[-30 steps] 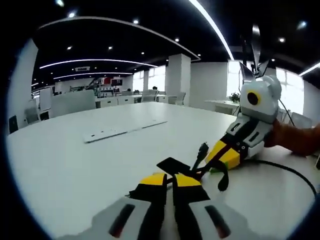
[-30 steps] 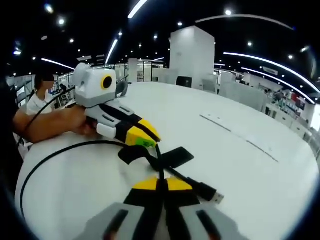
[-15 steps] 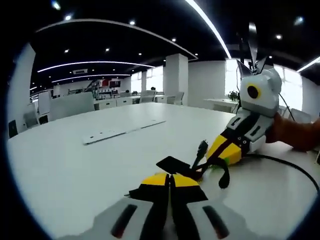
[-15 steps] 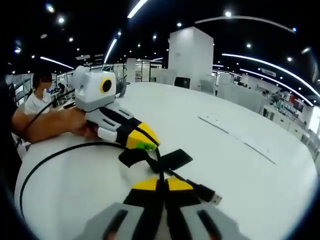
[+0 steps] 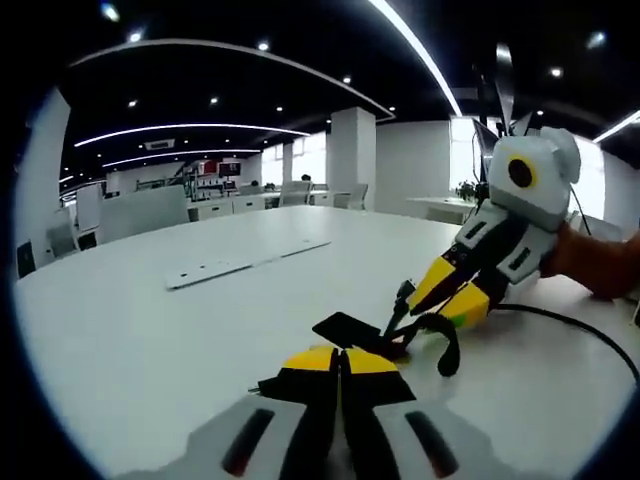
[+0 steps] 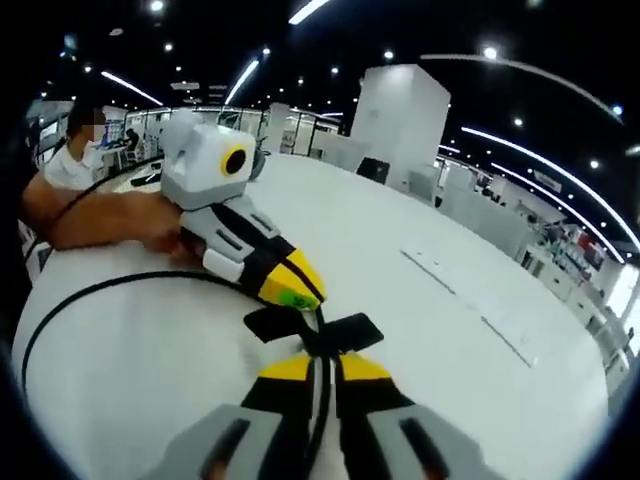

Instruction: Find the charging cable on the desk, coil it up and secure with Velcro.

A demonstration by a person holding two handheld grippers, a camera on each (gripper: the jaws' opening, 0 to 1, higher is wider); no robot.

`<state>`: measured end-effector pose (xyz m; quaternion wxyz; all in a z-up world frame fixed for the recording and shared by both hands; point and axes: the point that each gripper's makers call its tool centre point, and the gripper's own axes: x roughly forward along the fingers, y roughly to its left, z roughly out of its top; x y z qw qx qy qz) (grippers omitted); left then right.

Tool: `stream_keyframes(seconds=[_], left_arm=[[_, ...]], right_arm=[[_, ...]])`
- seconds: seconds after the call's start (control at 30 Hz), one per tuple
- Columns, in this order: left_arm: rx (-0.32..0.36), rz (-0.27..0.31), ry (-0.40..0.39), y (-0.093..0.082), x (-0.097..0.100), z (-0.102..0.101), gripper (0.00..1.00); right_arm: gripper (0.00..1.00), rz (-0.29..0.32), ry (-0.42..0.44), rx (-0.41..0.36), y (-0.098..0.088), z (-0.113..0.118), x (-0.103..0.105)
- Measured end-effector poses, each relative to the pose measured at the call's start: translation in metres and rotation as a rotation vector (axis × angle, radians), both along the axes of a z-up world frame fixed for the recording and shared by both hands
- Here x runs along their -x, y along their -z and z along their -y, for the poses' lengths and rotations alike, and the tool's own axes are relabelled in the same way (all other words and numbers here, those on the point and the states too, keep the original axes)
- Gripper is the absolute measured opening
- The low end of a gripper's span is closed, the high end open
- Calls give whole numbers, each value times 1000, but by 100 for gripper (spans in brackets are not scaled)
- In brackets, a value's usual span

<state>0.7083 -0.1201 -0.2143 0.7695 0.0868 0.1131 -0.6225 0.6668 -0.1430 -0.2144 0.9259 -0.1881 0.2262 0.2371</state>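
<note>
White round desk point(image 5: 150, 330) is carrying a thin black charging cable point(image 6: 90, 289), both yellow-tipped grippers, left point(image 5: 340, 362) and right point(image 6: 318, 368), clenching it beside its black Velcro strap point(image 6: 340, 331), probably steadying for coiling.

An open-plan office: long white desk point(image 5: 150, 300), strip ceiling lights point(image 5: 190, 127), square pillar point(image 6: 405, 125), rows of distant workstations point(image 5: 225, 195)
</note>
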Motion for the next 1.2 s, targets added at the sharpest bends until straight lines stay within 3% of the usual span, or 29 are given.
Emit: stream_keyframes(seconds=[0.2,0.43,0.87,1.2], left_arm=[[1,14,6,0,1,0,2],[0,16,7,0,0,0,2],[5,16,8,0,-1,-1,2],[9,18,9,0,-1,-1,2]], right_arm=[[12,17,-39,2,-5,-16,-2],[9,79,-44,-12,-22,-24,-10],[3,71,18,-38,-21,-10,-24],[3,32,39,-41,-8,-6,-32]])
